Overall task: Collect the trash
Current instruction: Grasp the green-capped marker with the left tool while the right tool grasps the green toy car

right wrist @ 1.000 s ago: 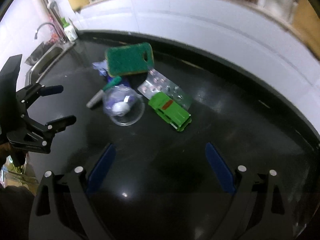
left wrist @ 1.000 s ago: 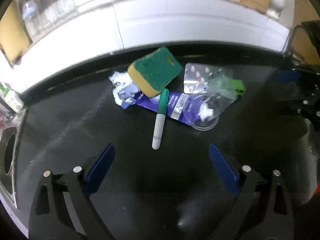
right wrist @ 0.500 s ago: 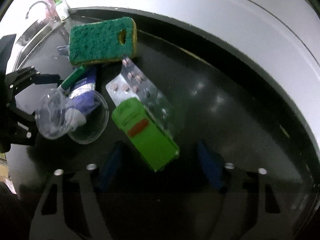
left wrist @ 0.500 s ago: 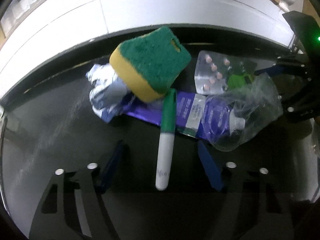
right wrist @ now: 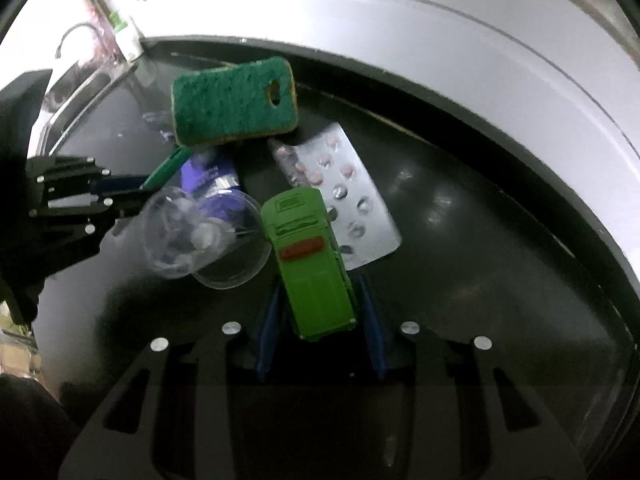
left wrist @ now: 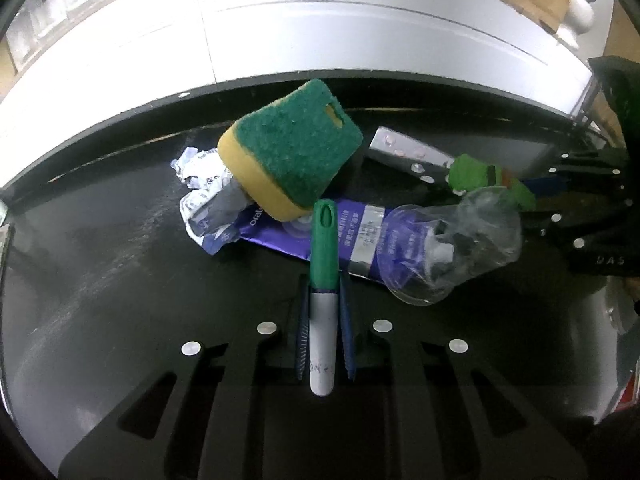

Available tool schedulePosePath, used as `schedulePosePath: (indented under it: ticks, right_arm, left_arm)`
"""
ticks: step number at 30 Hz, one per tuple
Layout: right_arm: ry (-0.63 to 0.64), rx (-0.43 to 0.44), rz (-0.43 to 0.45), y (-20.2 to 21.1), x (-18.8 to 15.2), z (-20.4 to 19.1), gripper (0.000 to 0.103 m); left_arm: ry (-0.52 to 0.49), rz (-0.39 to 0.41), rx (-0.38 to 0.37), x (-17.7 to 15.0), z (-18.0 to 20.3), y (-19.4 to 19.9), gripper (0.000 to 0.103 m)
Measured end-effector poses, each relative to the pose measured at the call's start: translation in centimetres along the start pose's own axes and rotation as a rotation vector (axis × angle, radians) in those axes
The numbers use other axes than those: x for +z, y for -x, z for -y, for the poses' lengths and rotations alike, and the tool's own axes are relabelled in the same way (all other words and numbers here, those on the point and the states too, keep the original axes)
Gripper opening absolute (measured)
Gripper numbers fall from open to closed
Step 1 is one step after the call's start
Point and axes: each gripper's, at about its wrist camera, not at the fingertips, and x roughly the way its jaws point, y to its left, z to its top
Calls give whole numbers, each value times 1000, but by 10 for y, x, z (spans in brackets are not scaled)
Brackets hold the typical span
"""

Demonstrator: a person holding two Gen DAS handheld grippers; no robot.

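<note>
A pile of trash lies on the black counter [left wrist: 100,280]. My left gripper [left wrist: 325,279] is shut on a marker [left wrist: 322,332] with a white body and a green cap, which points at the pile. A green-and-yellow sponge [left wrist: 292,144] rests on a crumpled purple toothpaste tube [left wrist: 360,232]. A clear plastic cup [left wrist: 460,240] lies on its side over the tube's end. My right gripper [right wrist: 321,281] is closing around a green toy car [right wrist: 308,248]; thin gaps still show beside the car. A silver blister pack [right wrist: 344,184] lies under the car's front.
A white backsplash [left wrist: 320,32] runs along the far edge of the counter. A sink [right wrist: 76,80] with a faucet [right wrist: 76,34] and a bottle [right wrist: 126,36] sits beyond the pile at the left in the right wrist view. Bare counter [right wrist: 480,240] lies right of the car.
Both grippers have come forward and down to the pile. The left jaws went from wide open to closed on the marker. The right jaws narrowed around the toy car.
</note>
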Motion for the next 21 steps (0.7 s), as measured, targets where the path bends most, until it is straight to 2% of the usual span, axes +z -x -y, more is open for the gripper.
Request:
schedulePosePath:
  ticks: [8,11,21]
  right_arm:
    - [-39,-11,74,50,-6,-14,36]
    - [-45,-15,102,71,-19,-17,36]
    - [-46,-21,124,102,-52,-31,36]
  left_arm:
    - [39,35,30,-11,10,44,14]
    - [43,51,44,-17,20,61,14]
    - [42,83,69,-41,37,100,14]
